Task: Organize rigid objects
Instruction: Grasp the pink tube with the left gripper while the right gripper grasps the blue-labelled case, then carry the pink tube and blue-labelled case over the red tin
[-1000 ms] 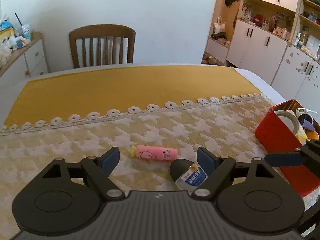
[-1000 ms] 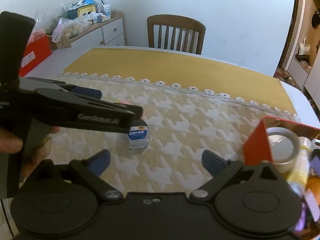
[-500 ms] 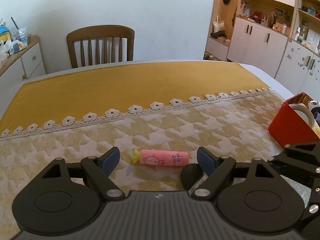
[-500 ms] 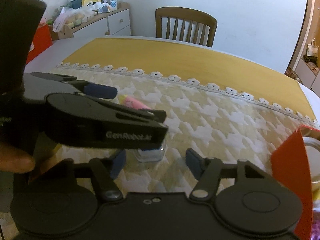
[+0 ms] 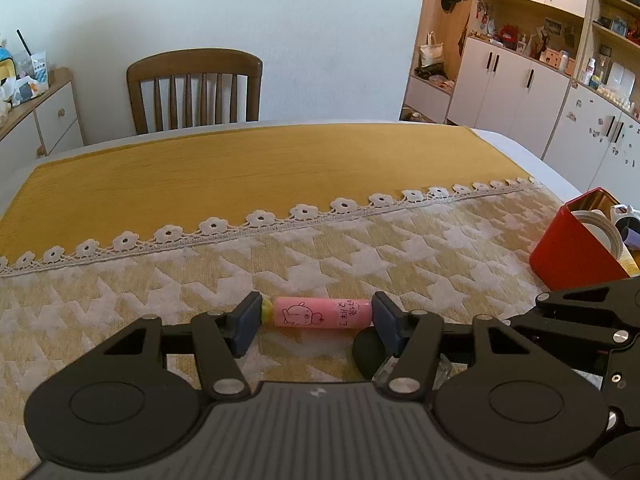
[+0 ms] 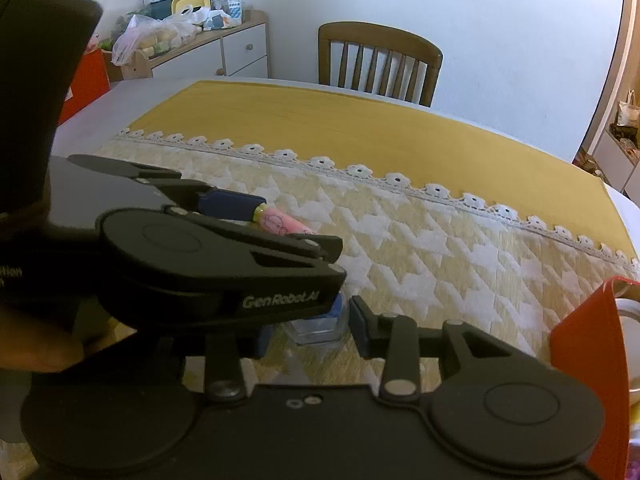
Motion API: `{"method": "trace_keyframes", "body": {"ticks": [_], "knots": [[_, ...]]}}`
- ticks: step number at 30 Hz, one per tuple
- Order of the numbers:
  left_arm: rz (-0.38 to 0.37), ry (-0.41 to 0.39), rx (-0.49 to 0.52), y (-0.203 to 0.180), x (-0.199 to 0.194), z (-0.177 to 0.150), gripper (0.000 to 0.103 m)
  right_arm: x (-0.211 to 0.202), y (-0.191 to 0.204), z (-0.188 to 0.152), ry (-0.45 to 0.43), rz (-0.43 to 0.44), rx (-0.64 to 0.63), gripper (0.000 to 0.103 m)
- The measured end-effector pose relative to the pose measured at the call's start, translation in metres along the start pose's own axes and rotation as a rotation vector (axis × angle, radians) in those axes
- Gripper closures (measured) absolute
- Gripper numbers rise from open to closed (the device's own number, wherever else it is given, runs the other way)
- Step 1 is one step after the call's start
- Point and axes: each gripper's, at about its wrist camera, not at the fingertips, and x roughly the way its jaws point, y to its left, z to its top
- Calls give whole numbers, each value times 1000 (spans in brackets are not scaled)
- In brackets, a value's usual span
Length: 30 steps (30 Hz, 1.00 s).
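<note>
A pink tube [image 5: 322,312] with a cartoon print and a yellow end lies on the patterned tablecloth. My left gripper [image 5: 316,316] has closed its blue pads on both ends of it; it also shows in the right wrist view [image 6: 280,224]. A small clear jar [image 6: 318,326] with a black lid [image 5: 366,350] and a blue label stands just right of it. My right gripper [image 6: 308,326] has its pads against both sides of the jar, partly hidden under the left gripper's body [image 6: 224,268].
A red box [image 5: 576,248] holding a tape roll [image 5: 600,226] and other items stands at the table's right edge, also in the right wrist view [image 6: 588,344]. A wooden chair [image 5: 196,88] stands at the far side. Cabinets line the right wall.
Both grippers moved forward and down and closed: the left from wide open onto the pink tube's ends, the right from wide open onto the small jar.
</note>
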Motion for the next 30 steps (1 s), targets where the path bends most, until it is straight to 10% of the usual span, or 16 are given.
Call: {"method": "trace_keyframes", "body": {"ticks": [30], "knots": [[-42,-90,22,-56,-104,21,44,-119,-57,-29,-63,-81,175,65]]}}
